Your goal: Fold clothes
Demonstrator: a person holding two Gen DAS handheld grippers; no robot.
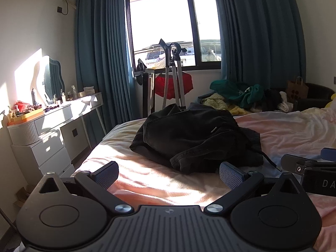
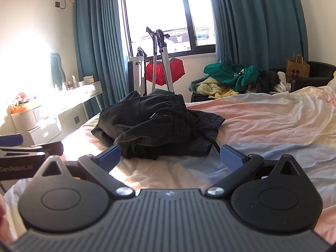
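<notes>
A crumpled pair of black shorts with an elastic waistband and a drawstring lies in a heap on the bed's pink and cream sheet. It also shows in the right wrist view. My left gripper is open and empty, just short of the heap's near edge. My right gripper is open and empty, its fingers close to the near hem and the drawstring end. Each gripper shows at the edge of the other's view.
A white dressing table with bottles and a mirror stands left of the bed. A garment steamer stand with a red garment is by the window. A pile of green and yellow clothes and a paper bag lie beyond the bed.
</notes>
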